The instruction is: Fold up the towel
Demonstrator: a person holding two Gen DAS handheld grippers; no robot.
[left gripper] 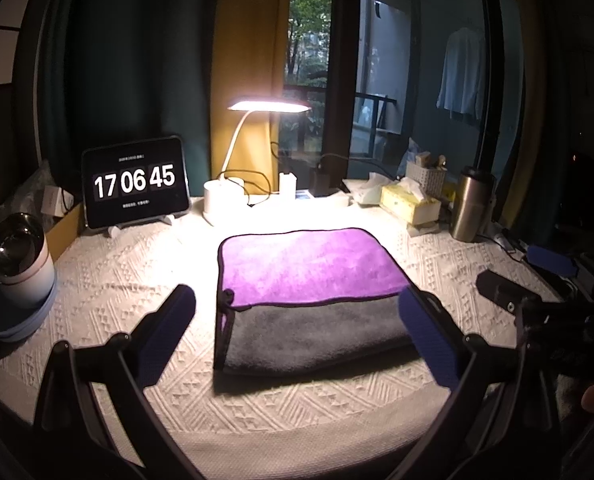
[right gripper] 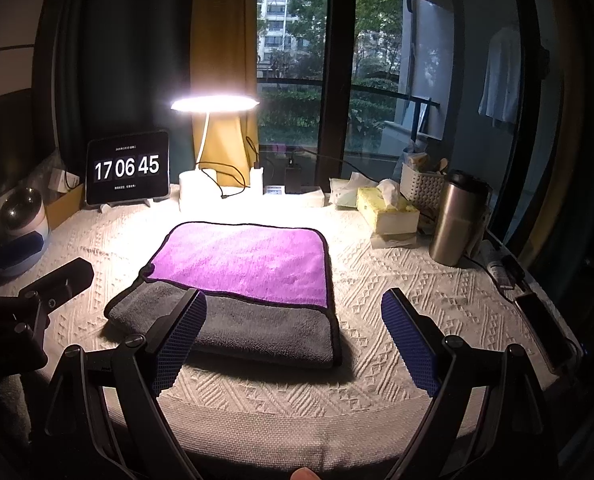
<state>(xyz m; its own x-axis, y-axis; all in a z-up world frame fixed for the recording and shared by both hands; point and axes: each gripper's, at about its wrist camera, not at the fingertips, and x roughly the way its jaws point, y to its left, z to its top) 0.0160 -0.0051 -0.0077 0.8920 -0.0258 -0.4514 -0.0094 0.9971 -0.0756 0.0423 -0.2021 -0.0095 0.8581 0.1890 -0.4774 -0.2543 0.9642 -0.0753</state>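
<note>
Left gripper (left gripper: 297, 320) wide open; right gripper (right gripper: 293, 320) likewise, empty.

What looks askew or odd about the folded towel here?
The purple-and-grey microfibre towel is folded unevenly: its purple top layer stops short, baring a grey strip nearest the open grippers. Nothing is spilled or damaged.

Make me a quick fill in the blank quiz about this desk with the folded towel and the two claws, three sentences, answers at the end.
1. The towel shows a purple layer over a ____ one.
2. The left claw and the right claw both stand ____, holding nothing.
3. The tablet clock reads ____.

Missing words: gray; open; 17 06 45
</note>
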